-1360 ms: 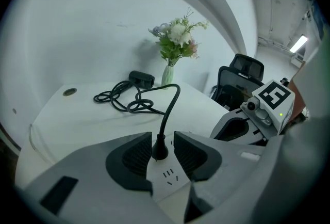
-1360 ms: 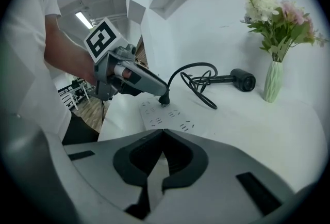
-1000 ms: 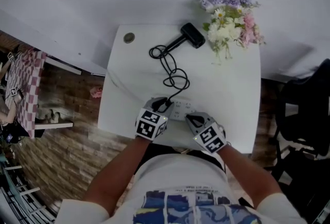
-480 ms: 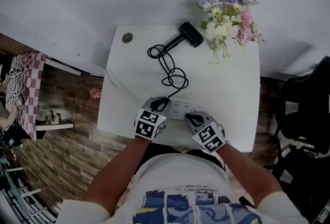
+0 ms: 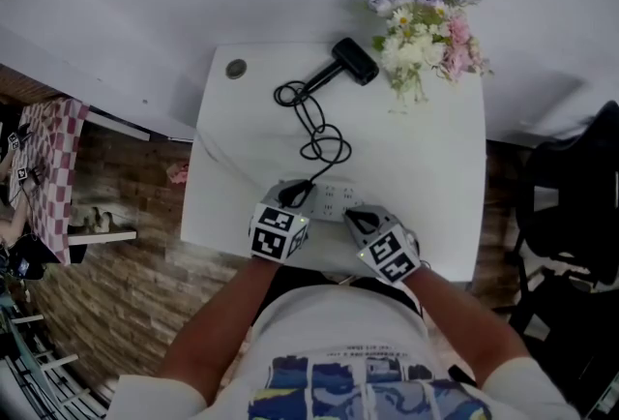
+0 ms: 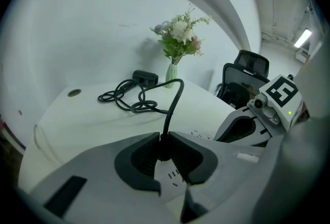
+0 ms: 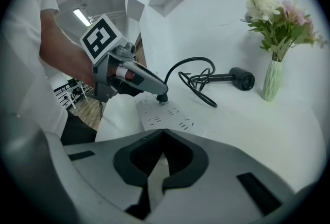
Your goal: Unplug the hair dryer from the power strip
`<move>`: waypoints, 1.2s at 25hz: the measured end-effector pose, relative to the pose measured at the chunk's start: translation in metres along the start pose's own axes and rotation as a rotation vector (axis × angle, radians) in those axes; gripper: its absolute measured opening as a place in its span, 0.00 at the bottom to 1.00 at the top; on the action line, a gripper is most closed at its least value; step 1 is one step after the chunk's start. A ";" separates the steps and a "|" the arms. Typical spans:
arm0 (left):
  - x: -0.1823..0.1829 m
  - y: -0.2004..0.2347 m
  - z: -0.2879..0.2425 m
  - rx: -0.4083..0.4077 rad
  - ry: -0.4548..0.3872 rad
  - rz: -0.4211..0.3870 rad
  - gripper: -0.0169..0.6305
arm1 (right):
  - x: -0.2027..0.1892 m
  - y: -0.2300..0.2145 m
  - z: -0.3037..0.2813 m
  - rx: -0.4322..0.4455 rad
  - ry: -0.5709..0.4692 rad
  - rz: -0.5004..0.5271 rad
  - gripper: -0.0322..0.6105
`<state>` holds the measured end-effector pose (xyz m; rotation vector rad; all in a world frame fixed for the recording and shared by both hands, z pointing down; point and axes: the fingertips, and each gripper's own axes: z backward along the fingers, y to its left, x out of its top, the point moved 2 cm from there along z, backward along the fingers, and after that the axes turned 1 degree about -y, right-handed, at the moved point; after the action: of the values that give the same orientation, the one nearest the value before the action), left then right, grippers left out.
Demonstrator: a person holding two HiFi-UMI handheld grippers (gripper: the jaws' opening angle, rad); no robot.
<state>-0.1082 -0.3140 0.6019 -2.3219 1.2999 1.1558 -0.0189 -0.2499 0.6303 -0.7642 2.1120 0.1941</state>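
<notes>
A white desk point(image 5: 440, 171) is set against a white wall. At its far edge a black hair dryer point(image 5: 355, 61) is laid on its side, and a vase of flowers point(image 5: 422, 21) is stood just beside it, toward the far right corner. A small round disc point(image 5: 236, 70) is seen near the far left corner. The dryer's black cable point(image 5: 317, 123) is strewn in loose loops across the middle of the top and is led to a plug point(image 6: 164, 148) seated in a white power strip point(image 5: 336, 203), which is laid flat along the near edge.
</notes>
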 end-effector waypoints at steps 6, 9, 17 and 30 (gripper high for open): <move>-0.001 0.002 0.003 0.003 -0.010 0.013 0.10 | 0.000 0.000 -0.001 0.001 0.018 -0.007 0.04; -0.001 0.000 0.005 0.008 -0.014 -0.003 0.10 | 0.000 0.000 -0.002 -0.006 0.025 -0.005 0.04; -0.002 -0.003 0.011 0.016 -0.024 -0.035 0.10 | 0.000 0.002 -0.002 -0.028 0.050 0.003 0.04; 0.004 0.004 0.006 -0.001 -0.018 0.018 0.10 | 0.001 0.001 -0.003 -0.029 0.072 -0.004 0.04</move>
<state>-0.1132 -0.3149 0.5957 -2.2992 1.3173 1.1810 -0.0218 -0.2500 0.6314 -0.8030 2.1793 0.1988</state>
